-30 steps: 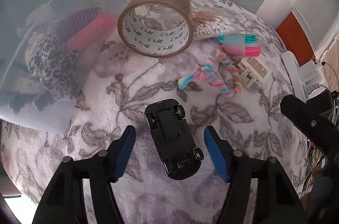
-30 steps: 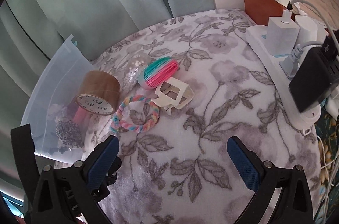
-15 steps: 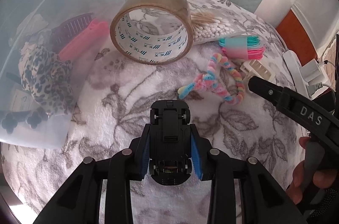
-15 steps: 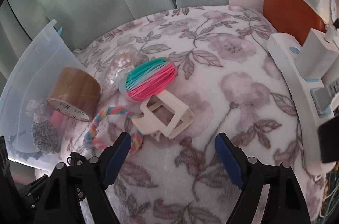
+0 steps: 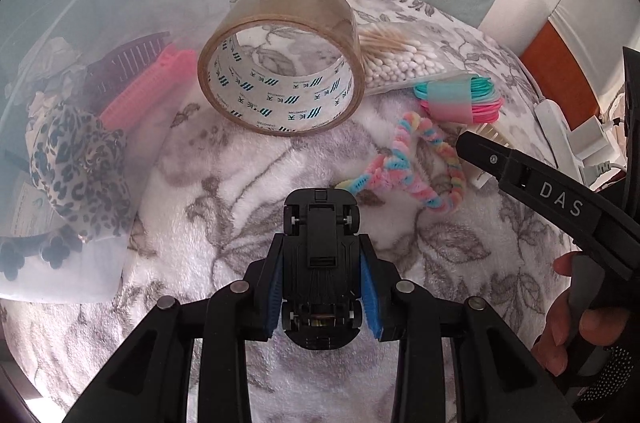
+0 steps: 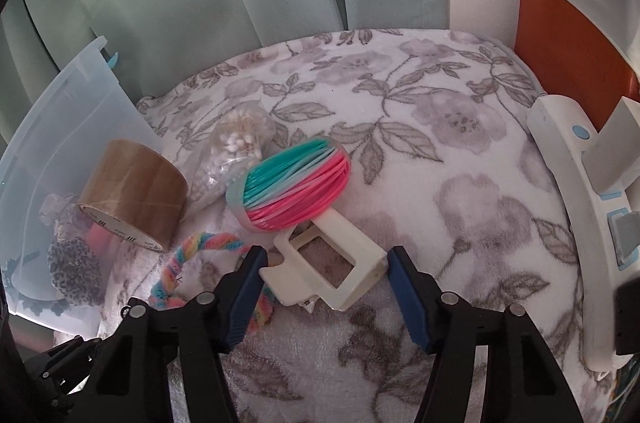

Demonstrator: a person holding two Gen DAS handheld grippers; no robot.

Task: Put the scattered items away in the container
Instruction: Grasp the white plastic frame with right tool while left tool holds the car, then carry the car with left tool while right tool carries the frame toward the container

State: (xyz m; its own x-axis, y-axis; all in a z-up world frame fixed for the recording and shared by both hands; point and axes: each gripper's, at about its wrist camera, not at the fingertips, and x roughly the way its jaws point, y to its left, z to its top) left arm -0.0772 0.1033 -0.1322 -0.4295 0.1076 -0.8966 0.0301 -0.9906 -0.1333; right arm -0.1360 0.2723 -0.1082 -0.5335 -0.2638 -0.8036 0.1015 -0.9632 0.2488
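Brown tape roll (image 5: 280, 63) (on edge) fronts the left gripper (image 5: 322, 297), jaws clenched on the toy car (image 5: 320, 263).

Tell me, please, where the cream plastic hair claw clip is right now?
In the right wrist view, cream plastic hair claw clip lies between the right gripper's closing jaws.

Black toy car (image 5: 320, 263): upside down, chassis up, centre-bottom of left wrist frame, on floral blanket.

Cream hair claw (image 6: 324, 263): lying flat, lower centre of right wrist frame.

Translucent blue container (image 5: 80, 35): upper left of left wrist frame, holds leopard-print scrunchie (image 5: 80, 171) and pink comb (image 5: 148, 91).
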